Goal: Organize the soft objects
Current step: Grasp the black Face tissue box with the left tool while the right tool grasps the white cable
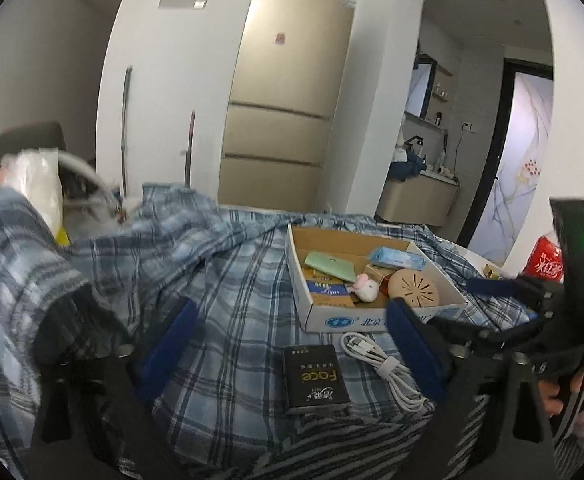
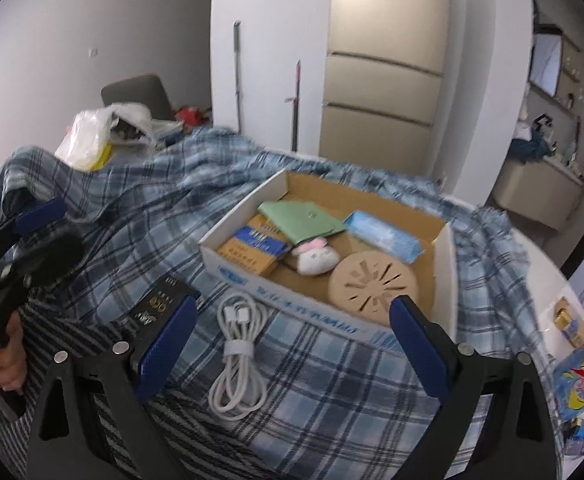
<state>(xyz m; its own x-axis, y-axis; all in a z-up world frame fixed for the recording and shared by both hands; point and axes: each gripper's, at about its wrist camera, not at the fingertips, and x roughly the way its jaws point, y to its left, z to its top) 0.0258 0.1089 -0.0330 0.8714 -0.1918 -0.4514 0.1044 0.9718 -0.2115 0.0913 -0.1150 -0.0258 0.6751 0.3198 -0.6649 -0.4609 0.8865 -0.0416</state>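
Left claw (image 1: 288,344): open, jaws spread wide, nothing between the pads; positioned over the black packet (image 1: 314,376) and the coiled white cable (image 1: 383,368) on the plaid blanket (image 1: 228,280). Right claw (image 2: 292,344): open, empty; positioned above the same cable, close to the front wall of the cardboard box (image 2: 292,300). Inside the box: small plush toy (image 2: 315,258) near the centre, touching the round beige disc (image 2: 373,286); green pouch (image 2: 301,220) and blue tissue pack (image 2: 383,236) behind it.
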